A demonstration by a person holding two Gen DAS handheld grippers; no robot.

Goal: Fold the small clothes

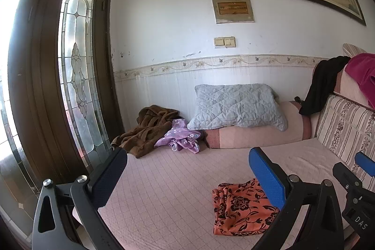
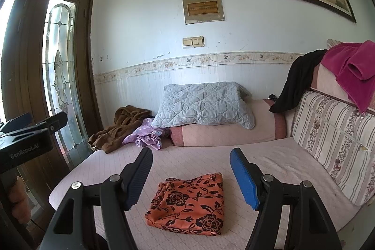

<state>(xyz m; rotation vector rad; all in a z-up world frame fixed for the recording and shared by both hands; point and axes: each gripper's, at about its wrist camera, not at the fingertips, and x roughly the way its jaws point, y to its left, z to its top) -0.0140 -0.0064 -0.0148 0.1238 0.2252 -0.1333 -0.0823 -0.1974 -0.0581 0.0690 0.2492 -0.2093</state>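
My left gripper (image 1: 187, 177) and right gripper (image 2: 191, 173) are spread wide, holding nothing, because the orange cloth (image 2: 189, 202) lies folded on the near bed (image 2: 281, 170).

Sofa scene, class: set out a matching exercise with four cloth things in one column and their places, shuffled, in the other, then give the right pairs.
Things
1. orange floral cloth
2. grey quilted pillow
3. magenta garment
4. brown robe

Places
A. draped over the top of the sofa back
B. folded flat on the seat, in front of both open grippers
C. heaped at the far end of the seat, next to the purple flowered garment
D. leaning on the wall, on the pink bolster

Pairs: 1-B, 2-D, 3-A, 4-C
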